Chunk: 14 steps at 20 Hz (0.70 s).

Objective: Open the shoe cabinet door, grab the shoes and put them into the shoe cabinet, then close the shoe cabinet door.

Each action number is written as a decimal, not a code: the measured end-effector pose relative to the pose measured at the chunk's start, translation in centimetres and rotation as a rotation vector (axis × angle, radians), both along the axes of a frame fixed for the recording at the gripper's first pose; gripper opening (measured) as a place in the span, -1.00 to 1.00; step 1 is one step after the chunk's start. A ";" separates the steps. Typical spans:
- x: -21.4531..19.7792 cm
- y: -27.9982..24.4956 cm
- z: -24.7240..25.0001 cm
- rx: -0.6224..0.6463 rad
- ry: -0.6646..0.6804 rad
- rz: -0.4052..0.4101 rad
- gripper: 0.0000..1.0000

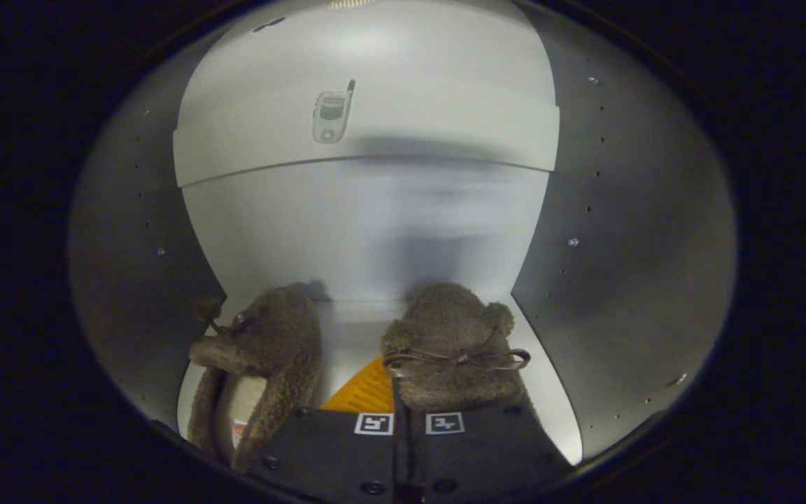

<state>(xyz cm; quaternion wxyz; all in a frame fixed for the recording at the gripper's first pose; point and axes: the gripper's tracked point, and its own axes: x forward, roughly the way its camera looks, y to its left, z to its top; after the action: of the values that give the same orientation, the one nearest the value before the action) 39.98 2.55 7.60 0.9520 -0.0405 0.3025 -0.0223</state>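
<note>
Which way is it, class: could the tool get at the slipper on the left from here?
Probably not yet: the tool seems shut on the right slipper; the left slipper lies apart, unblocked.

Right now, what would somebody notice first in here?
Two fuzzy brown slippers: one lies on the cabinet floor beside the fingers, the other, with a bow, sits just ahead of the gripper, whose fingers look closed together. Above them, a flip phone rests on the white shelf.
</note>
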 end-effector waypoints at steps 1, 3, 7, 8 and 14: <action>0.1 0.1 -0.1 0.001 0.003 0.002 -0.95; 0.5 0.1 -0.3 0.012 0.011 0.003 -0.94; 0.1 -0.3 -0.8 0.026 0.047 -0.007 -0.91; -0.2 -0.1 -0.8 0.029 0.049 0.004 -0.78; -0.9 -0.6 -0.1 -0.016 0.016 -0.032 0.31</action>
<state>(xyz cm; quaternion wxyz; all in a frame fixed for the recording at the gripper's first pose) 39.12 1.92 7.46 0.9487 -0.0437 0.3106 -0.0396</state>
